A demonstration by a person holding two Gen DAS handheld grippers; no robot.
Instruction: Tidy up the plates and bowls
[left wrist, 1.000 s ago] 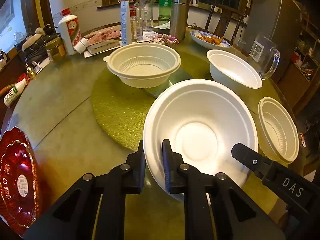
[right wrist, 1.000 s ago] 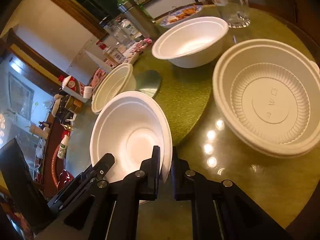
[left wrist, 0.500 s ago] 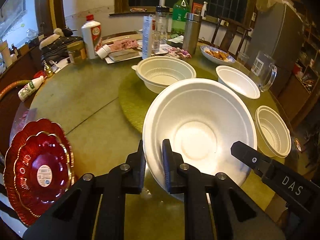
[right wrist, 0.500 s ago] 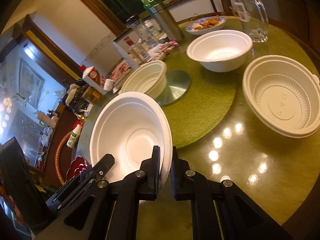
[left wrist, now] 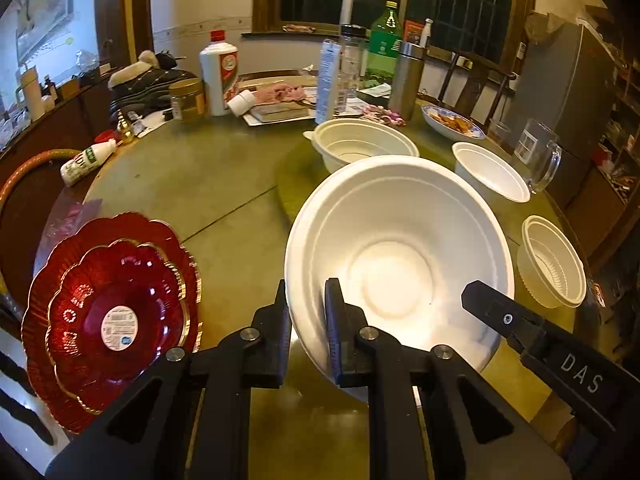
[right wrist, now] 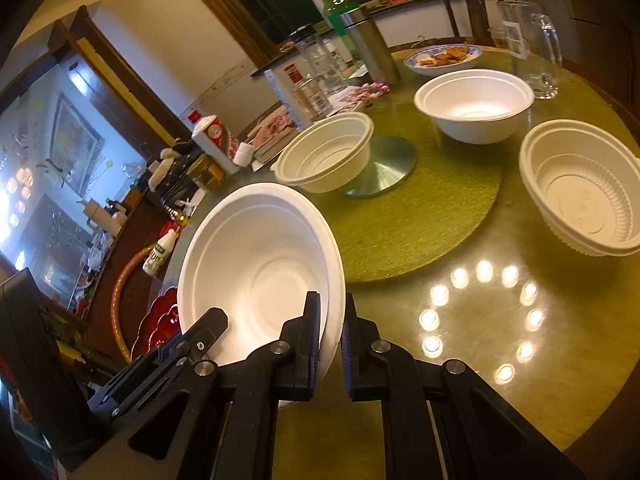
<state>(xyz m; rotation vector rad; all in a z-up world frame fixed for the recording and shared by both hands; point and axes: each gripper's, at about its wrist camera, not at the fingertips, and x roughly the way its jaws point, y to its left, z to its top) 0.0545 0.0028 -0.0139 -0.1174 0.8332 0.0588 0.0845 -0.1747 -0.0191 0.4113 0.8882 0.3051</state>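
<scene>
Held off the glossy round green table (left wrist: pixel 192 176), tilted toward the cameras: a wide, shallow white foam bowl (left wrist: pixel 400 260), pinched at its near-left rim by the left gripper (left wrist: pixel 306 320) and at its opposite rim by the right gripper (right wrist: pixel 331 320), both pressed together on the thin edge. Lower left of the left view, just beside the left gripper: a stack of scalloped red plastic plates (left wrist: pixel 108 312). Upper middle and right, beyond the bowl: three white bowls (left wrist: pixel 364 144) (left wrist: pixel 492 170) (left wrist: pixel 554 266), likely nesting spots, the ribbed right-edge one nearer the right gripper.
</scene>
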